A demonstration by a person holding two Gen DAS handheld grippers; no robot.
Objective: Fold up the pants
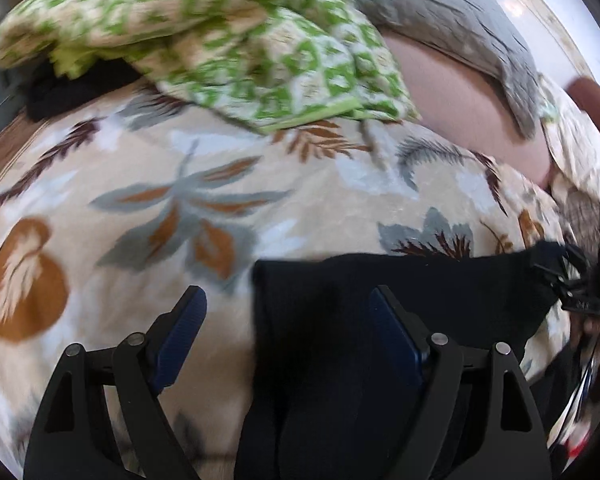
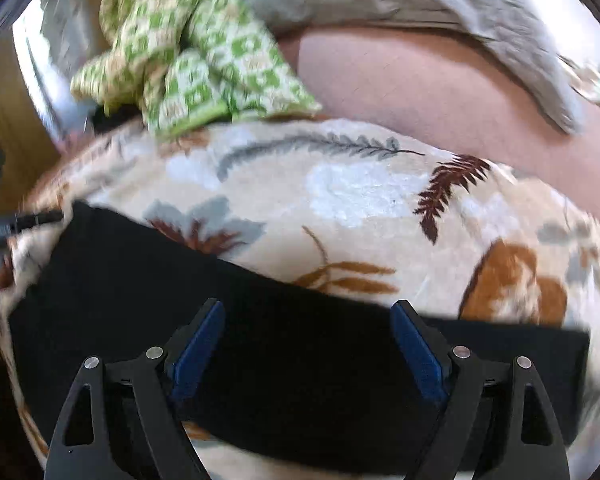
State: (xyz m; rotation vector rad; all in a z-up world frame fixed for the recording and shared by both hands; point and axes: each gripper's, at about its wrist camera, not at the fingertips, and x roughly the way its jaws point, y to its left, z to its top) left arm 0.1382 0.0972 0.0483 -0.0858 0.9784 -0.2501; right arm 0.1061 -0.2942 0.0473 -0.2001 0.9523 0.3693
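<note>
The black pants (image 1: 380, 304) lie flat on a cream blanket with a leaf print (image 1: 180, 200). In the left wrist view my left gripper (image 1: 288, 300) is open above the pants' left edge, one finger over the blanket and one over the fabric. In the right wrist view the pants (image 2: 300, 340) stretch as a dark band across the blanket (image 2: 360, 192). My right gripper (image 2: 308, 316) is open over the middle of the band, holding nothing. The right gripper also shows at the far right of the left wrist view (image 1: 580, 280), and the left gripper's tip at the left edge of the right wrist view (image 2: 24, 220).
A crumpled green-and-white patterned cloth (image 1: 228, 40) lies at the back of the bed, also seen in the right wrist view (image 2: 188, 48). A grey pillow (image 1: 460, 12) and a pink sheet (image 1: 460, 100) lie behind the blanket. A dark item (image 1: 72, 84) sits under the green cloth.
</note>
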